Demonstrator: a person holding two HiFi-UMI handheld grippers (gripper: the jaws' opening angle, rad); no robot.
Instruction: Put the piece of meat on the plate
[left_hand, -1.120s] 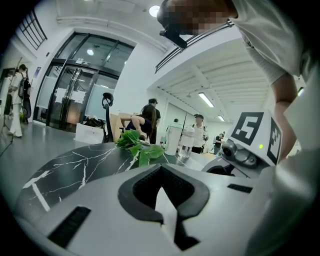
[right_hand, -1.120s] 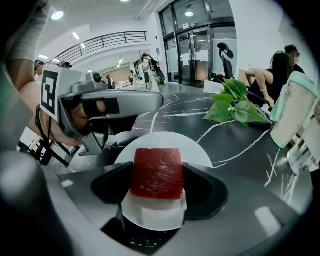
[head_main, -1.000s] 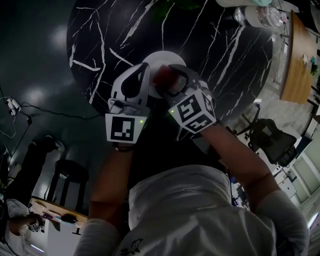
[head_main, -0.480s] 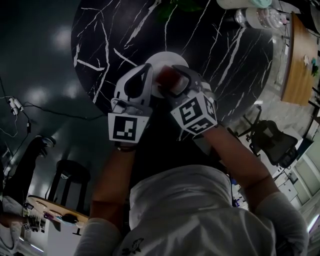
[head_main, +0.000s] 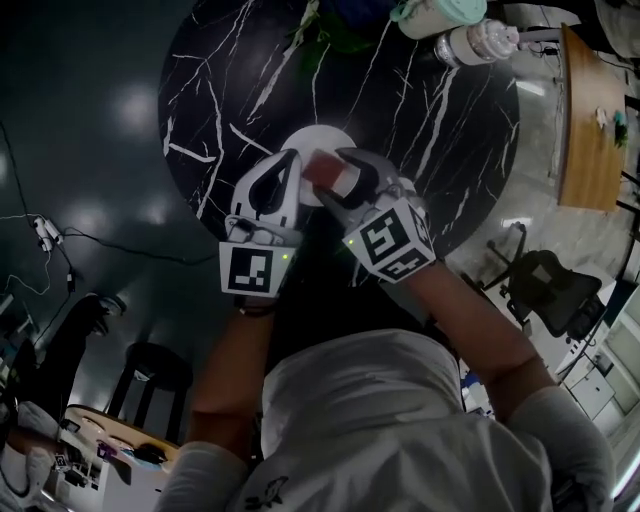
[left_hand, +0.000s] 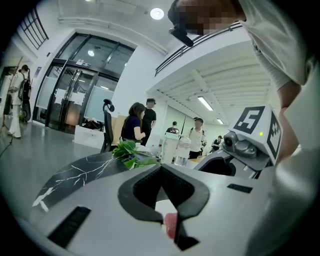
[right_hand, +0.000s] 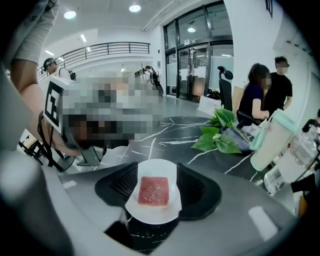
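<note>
Under right gripper's (right_hand: 156, 171) closing empty jaws lies meat (right_hand: 153, 191).

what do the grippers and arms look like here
The left gripper and right gripper are light grey with black ribbed pads and rounded jaws; the right's are closing, empty. Each carries a white cube with black square markers and a small green light. The person wears a white short-sleeved shirt; forearms bare.
</note>
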